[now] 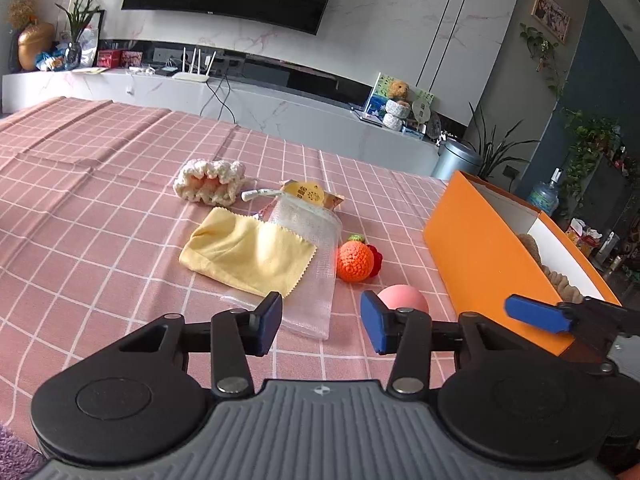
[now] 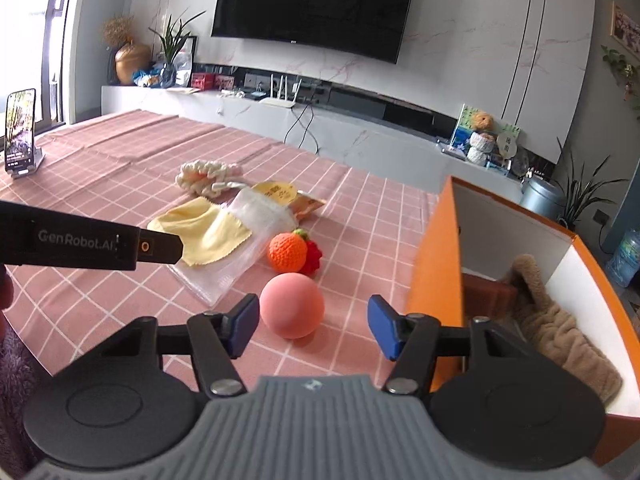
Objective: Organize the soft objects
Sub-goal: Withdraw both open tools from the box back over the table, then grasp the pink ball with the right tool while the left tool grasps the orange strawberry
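On the pink checked tablecloth lie a pink ball (image 2: 292,306), an orange crocheted fruit (image 2: 287,253) with a red piece beside it, a yellow cloth (image 1: 248,250) over a clear mesh pouch (image 1: 316,276), a cream knitted piece (image 1: 210,182) and a snack packet (image 1: 310,196). An orange box (image 2: 434,256) on the right holds a brown plush cloth (image 2: 560,328). My left gripper (image 1: 322,322) is open and empty, just before the pouch. My right gripper (image 2: 314,326) is open and empty, with the ball just beyond its left finger. It also shows in the left wrist view (image 1: 536,314).
A phone on a stand (image 2: 18,132) stands at the table's far left. Behind the table runs a white TV bench (image 1: 280,108) with a router, vases and plants. A grey bin (image 1: 456,160) stands past the far right corner.
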Demonstrator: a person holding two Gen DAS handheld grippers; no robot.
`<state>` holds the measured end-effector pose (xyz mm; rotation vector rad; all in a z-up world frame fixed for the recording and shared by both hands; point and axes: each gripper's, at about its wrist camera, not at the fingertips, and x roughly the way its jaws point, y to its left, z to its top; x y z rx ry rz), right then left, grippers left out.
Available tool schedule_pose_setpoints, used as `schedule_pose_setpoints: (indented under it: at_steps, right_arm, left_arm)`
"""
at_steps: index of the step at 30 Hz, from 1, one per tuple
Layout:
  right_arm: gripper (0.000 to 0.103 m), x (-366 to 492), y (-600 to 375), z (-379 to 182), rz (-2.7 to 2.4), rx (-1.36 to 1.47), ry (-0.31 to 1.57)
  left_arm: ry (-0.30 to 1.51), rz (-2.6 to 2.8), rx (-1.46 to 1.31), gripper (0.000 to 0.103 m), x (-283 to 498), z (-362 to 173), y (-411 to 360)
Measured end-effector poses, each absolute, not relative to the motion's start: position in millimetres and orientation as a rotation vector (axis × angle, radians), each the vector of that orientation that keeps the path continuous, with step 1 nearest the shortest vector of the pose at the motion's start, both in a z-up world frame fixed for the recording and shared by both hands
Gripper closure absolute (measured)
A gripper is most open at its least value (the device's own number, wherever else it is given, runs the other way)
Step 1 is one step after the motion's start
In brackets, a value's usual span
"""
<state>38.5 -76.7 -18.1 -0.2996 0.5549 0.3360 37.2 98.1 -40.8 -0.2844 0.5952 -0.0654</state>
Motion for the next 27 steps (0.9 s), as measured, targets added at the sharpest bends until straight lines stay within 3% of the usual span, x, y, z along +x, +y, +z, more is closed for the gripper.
schedule_pose_setpoints:
  at_steps: [6,18,20,27]
  right_arm:
    - [0.050,61,-62,-26,0.363,-0.332,0.586]
    - [0.050,107,-47,-49,0.383,-0.340,0.729]
    - [0.060,111,-46,-50,0.401,-0.324,0.755]
    - [0.062,122,-57,-14,0.376,-0.308,0.742]
  left_arm:
    - [0.633,-0.093,-0.279,0.053,49,-48,101]
    - [0.708,-0.177,-0.193,0.057,97,-54,100]
    - [0.713,-0.193,-0.178,0.057,103,-54,99]
    - [0.706,-0.275,-0.066,0.057,128,-51,92]
